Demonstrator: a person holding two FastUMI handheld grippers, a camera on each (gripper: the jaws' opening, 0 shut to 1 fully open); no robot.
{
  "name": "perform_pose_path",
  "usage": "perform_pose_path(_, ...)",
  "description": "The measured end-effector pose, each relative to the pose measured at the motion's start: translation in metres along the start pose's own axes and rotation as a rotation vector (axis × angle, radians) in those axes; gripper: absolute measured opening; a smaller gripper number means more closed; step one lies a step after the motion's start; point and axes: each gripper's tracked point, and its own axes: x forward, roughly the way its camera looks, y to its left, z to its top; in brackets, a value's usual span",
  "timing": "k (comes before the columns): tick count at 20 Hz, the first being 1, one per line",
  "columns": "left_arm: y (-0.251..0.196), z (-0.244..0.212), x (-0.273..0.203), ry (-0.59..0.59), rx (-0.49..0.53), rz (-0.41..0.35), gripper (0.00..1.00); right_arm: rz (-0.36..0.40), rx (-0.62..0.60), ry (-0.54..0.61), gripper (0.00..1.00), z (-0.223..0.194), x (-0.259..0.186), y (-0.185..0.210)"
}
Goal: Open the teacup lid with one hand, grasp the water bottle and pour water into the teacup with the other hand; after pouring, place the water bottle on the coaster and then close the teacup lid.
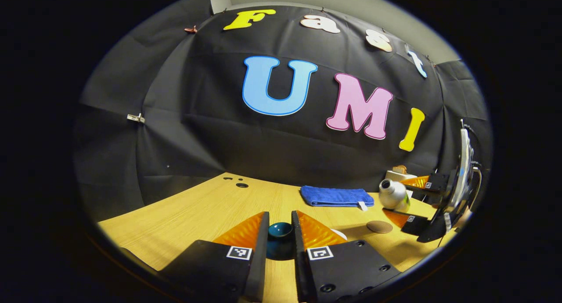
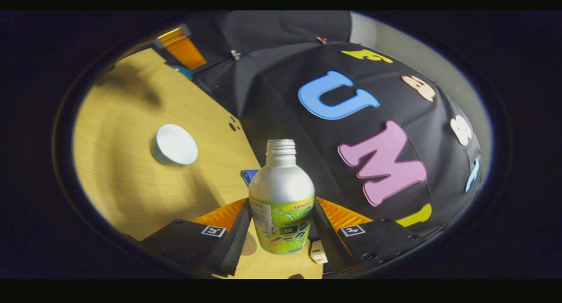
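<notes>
My left gripper (image 1: 280, 214) is shut on the dark teal teacup lid (image 1: 280, 236), held just above the table. A sliver of the white teacup (image 1: 339, 234) peeks out beside its right finger. In the right gripper view the teacup (image 2: 174, 144) stands open on the table, left of the bottle. My right gripper (image 2: 281, 203) is shut on the silver water bottle (image 2: 281, 193) with a green label and no cap. In the left gripper view the bottle (image 1: 392, 193) hangs tilted, mouth toward the left, in the right gripper (image 1: 396, 196). The round brown coaster (image 1: 379, 226) lies below it.
A folded blue towel (image 1: 336, 196) lies at the back of the wooden table (image 1: 197, 211), near the black cloth wall. Small dark holes (image 1: 241, 185) mark the table's far left. A small white block (image 2: 317, 251) sits by my right finger. The left gripper's orange finger (image 2: 181, 50) shows beyond the cup.
</notes>
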Motion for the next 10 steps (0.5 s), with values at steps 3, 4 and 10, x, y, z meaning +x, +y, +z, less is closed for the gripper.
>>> perform_pose_path(3, 0.007, 0.006, -0.002, -0.013, -0.007, 0.011, 0.31, 0.036, -0.136, -0.018, 0.78, 0.012, 0.005, 0.021)
perform_pose_path(4, 0.007, 0.006, -0.004, -0.014, -0.013, 0.009, 0.31, 0.052, -0.178, -0.023, 0.78, 0.016, 0.005, 0.03)
perform_pose_path(10, 0.011, 0.01, -0.007, -0.022, -0.014, 0.01, 0.31, 0.102, -0.372, -0.01, 0.75, 0.011, 0.018, 0.041)
